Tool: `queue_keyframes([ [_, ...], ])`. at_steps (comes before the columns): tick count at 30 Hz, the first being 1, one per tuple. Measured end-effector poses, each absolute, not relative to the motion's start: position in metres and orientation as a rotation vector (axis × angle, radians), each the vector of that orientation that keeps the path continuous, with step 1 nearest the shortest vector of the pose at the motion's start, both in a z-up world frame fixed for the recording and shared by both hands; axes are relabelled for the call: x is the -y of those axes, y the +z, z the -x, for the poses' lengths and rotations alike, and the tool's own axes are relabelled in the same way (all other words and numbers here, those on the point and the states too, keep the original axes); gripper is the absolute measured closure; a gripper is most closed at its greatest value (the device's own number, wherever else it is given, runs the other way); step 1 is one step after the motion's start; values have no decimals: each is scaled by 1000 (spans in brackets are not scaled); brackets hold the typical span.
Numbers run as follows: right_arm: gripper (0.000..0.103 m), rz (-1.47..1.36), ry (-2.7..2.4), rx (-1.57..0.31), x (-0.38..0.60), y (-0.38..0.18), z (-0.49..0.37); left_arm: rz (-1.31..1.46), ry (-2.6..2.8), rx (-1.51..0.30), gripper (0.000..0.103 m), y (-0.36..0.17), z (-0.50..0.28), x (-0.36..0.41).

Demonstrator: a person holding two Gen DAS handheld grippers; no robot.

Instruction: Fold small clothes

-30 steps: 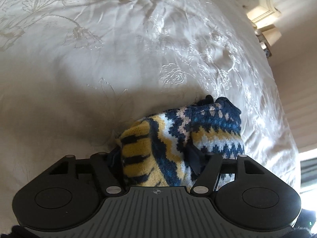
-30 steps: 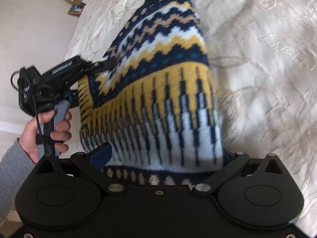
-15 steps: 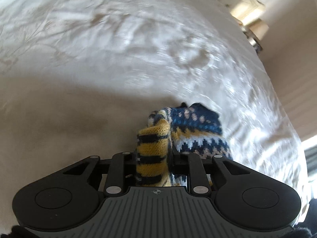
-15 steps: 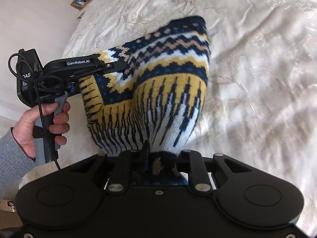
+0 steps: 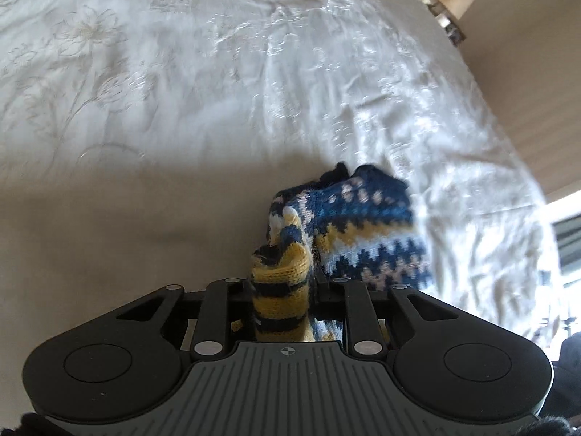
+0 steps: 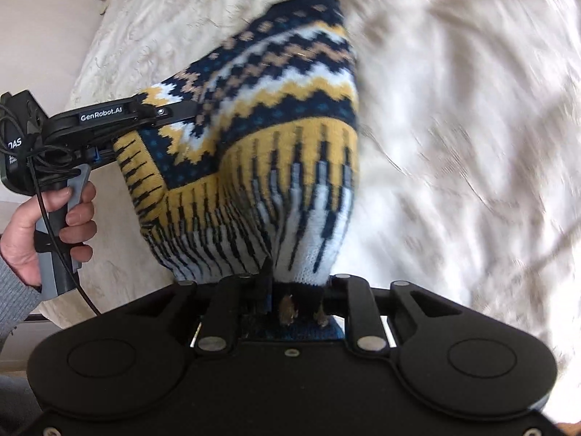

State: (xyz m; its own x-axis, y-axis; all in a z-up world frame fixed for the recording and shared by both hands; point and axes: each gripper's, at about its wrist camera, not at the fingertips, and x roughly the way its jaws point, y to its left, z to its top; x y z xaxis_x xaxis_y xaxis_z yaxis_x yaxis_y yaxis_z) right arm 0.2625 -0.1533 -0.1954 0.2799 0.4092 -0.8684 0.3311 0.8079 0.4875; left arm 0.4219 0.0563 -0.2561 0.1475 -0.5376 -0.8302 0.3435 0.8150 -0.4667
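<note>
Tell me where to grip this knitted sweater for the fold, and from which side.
Grip the sweater at its two near hem corners, coming down from above, one gripper per corner. The left gripper is shut on the yellow-striped edge and the right gripper on the dark ribbed edge. Held so, the knit hangs fairly flat between them over the bedspread, probably easy to lay over.

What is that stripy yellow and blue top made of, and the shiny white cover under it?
The top looks like knitted wool or acrylic yarn: you can see little stitch loops and blocky zigzag patterns. It looks soft and matte. The cover looks like satin or silk-like cloth: it shines in the light and has flowers stitched into it.
</note>
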Motion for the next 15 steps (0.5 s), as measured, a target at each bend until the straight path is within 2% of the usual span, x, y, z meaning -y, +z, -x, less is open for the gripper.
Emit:
queue_keyframes([
  [1,69,-672,58,-1305,154,-200,-268,174,-623,-1266,79,-259,-423,-55],
  [3,47,-668,61,-1312,154,-211,-278,140,-605,-1259,79,-262,-427,-51],
  [7,38,-683,107,-1302,162,-213,-268,50,-621,-1273,79,-258,-436,-43],
  [9,24,-653,122,-1292,163,-206,-266,36,-604,-1269,78,-252,-437,-43],
  [15,18,-576,129,-1171,155,-180,-272,14,-486,-1222,75,-232,-456,-56],
])
